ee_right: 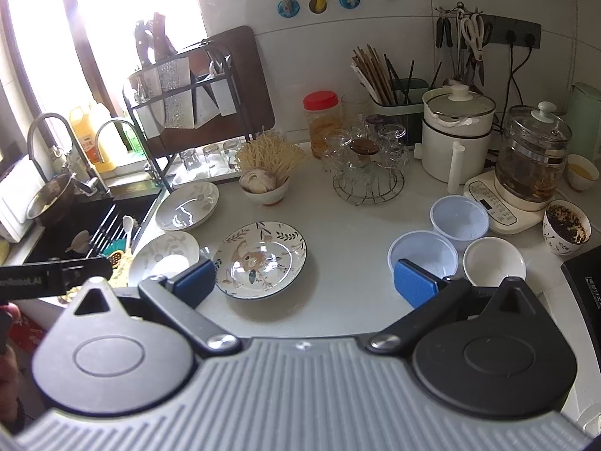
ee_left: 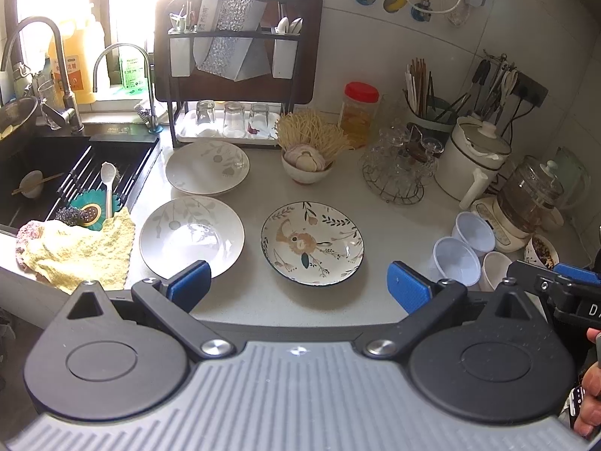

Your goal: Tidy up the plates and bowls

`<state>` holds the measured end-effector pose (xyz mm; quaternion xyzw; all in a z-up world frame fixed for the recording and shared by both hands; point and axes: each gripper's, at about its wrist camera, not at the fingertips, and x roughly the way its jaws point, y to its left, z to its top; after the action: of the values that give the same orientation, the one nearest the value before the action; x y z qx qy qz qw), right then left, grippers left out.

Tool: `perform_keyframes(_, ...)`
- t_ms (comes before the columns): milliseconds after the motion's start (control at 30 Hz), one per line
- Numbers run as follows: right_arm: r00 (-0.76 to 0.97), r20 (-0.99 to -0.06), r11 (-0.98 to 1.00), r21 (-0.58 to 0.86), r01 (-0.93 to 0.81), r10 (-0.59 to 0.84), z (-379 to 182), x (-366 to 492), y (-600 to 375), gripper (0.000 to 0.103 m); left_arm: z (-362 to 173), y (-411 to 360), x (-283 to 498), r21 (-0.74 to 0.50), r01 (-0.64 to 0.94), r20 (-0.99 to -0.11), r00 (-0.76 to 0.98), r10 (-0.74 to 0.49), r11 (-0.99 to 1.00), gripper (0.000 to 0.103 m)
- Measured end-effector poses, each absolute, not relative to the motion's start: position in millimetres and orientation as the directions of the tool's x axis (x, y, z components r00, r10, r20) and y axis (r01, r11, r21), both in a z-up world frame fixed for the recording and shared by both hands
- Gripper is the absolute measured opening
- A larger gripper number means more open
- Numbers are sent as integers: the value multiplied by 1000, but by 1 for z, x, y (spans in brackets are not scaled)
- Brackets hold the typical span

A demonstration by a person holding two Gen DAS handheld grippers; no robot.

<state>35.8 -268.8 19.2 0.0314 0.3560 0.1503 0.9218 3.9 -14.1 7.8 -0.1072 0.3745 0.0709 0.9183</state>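
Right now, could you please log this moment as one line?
left gripper open | right gripper open | floral plate untouched | two pale plates unstacked

countertop [ee_left: 338,300] | three plates [ee_left: 312,243] | plastic tubs [ee_right: 422,251] | garlic bowl [ee_left: 306,171] | yellow cloth [ee_left: 79,251]

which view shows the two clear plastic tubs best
The right wrist view: both clear plastic tubs sit open and nearly whole, only the nearer one clipped by a blue pad. In the left wrist view they are smaller, near the right edge.

Black tool [ee_left: 298,285], blue ribbed pads [ee_left: 189,283], grey ridged body, silver screws
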Motion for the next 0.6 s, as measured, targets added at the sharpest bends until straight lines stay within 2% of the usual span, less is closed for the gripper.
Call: perform_keyframes(600, 696, -635, 940, 180, -289, 336, 22, 37, -262, 103, 12, -12, 7, -139, -208, -700, 712, 52, 968, 102)
